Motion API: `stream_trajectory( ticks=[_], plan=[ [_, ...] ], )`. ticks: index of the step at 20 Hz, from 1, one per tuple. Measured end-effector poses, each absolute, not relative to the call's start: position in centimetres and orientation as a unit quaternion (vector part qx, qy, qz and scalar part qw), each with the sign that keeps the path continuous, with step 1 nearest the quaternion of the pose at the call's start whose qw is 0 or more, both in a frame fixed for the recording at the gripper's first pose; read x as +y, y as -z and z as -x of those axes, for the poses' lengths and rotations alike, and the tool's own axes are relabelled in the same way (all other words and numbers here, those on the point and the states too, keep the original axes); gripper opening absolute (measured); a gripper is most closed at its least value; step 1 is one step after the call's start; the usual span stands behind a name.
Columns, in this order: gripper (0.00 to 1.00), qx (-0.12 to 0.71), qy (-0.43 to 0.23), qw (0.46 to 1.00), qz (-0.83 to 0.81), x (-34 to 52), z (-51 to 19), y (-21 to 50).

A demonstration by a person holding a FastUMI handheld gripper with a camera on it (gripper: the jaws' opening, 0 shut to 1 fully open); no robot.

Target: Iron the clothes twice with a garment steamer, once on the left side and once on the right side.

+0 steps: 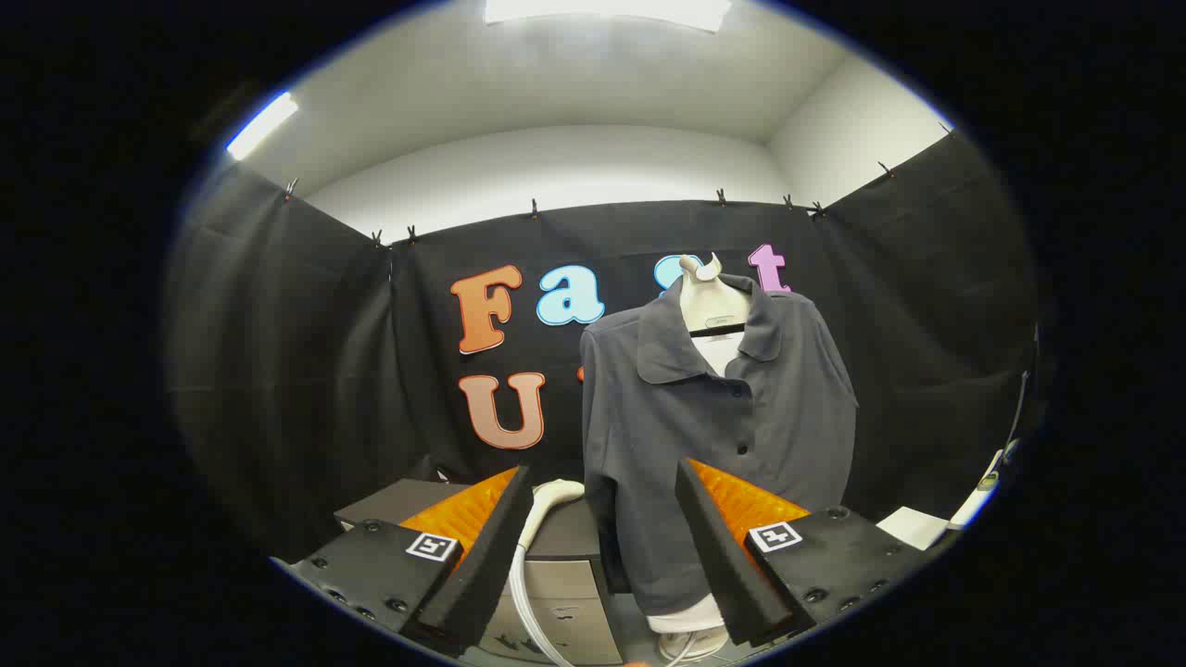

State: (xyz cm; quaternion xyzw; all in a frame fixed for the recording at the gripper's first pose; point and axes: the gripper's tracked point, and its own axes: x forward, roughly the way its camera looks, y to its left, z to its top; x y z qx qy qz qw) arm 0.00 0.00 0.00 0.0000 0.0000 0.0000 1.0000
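Observation:
A dark grey polo shirt hangs buttoned on a white mannequin torso with a white undershirt showing at the collar and below the hem. A white garment steamer head with its hose rests on a dark box just ahead of the left finger. My gripper is open, its fingers spread wide with nothing between them. The shirt's lower left part and sleeve hang beyond the gap between the fingers, and the right finger overlaps the shirt's hem.
A grey cabinet-like unit stands below the steamer head. A flat dark box lies behind the left finger. A white sheet and a white object lie to the right of the right finger. The mannequin's base stands low between the fingers.

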Motion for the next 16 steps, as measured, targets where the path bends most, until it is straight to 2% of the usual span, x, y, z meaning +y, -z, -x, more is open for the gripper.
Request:
stream_trajectory(
  ticks=[16],
  plan=[
    [0.98,-0.001,0.002,1.000,-0.003,0.5,1.3,-0.6]
  ],
)
